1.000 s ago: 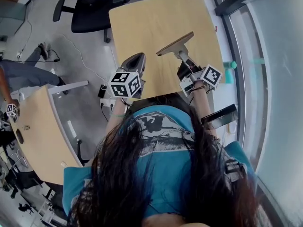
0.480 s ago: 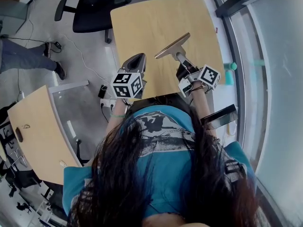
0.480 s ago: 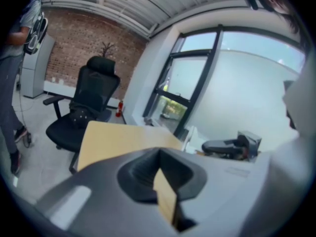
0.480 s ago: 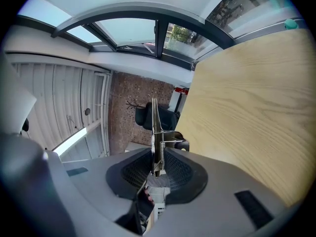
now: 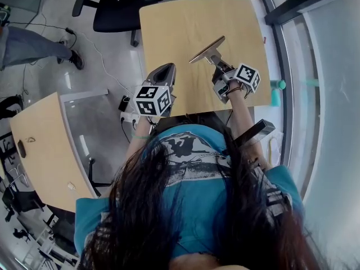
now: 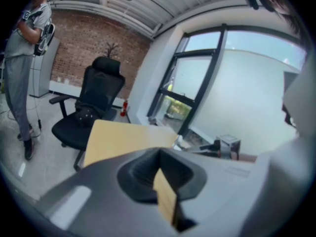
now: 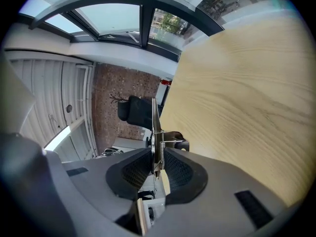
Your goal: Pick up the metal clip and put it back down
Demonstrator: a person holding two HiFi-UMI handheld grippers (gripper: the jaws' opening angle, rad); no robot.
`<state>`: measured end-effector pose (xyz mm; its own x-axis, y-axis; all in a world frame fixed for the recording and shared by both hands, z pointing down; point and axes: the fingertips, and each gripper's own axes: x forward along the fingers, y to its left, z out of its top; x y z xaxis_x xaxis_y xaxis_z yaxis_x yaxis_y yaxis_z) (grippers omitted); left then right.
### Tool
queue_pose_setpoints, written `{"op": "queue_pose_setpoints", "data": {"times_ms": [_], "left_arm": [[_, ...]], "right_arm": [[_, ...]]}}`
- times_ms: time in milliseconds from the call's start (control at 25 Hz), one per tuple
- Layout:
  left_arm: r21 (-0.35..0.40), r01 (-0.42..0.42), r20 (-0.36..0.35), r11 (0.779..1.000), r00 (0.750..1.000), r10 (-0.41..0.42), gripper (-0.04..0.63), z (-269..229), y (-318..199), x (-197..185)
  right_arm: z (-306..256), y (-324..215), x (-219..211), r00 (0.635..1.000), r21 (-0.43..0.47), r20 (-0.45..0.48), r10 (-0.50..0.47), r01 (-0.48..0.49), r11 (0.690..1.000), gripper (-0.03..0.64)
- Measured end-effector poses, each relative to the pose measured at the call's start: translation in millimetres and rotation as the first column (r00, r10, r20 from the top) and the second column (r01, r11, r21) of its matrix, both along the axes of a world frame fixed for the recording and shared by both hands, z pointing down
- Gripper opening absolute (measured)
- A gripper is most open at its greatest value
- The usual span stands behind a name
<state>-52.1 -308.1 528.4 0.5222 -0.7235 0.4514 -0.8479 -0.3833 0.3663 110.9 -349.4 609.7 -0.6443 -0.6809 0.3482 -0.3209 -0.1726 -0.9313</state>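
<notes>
The metal clip [image 5: 207, 50], a flat spring clip with a wide blade, hangs above the wooden table [image 5: 185, 21]. My right gripper [image 5: 220, 66] is shut on its handles. In the right gripper view the clip [image 7: 157, 132] stands edge-on between the black pads [image 7: 136, 169], its spring showing, with the table [image 7: 237, 93] tilted at the right. My left gripper [image 5: 163, 72] hovers at the table's near left edge, jaws together and holding nothing. In the left gripper view the left gripper [image 6: 160, 174] points over the table [image 6: 118, 137].
A black office chair [image 5: 121, 7] stands beyond the table's far left corner. A person [image 5: 34, 41] stands on the floor at far left. A second wooden desk [image 5: 39, 145] lies at the left. Window glass [image 5: 320, 66] runs along the right, with a teal object [image 5: 275, 91] on the floor.
My right gripper has carried the clip slightly farther over the table. The person on the floor has walked toward the upper left. The left gripper has hardly moved.
</notes>
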Motion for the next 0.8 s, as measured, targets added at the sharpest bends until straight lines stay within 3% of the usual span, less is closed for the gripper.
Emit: {"op": "queue_pose_setpoints", "data": {"times_ms": [480,800], "left_arm": [[-0.017,0.044,0.013,0.999,0.999,-0.044,0.002,5,3,-7],[-0.017,0.087,0.015,0.996,0.996,-0.086,0.002,6,9,-14]], "right_arm": [[83,-27,-13,0.999,-0.217,-0.008,-0.04,0.038,0.975,0.086],[96,-33,-16,0.999,-0.251,0.043,0.0,0.011,0.968,0.087]]}}
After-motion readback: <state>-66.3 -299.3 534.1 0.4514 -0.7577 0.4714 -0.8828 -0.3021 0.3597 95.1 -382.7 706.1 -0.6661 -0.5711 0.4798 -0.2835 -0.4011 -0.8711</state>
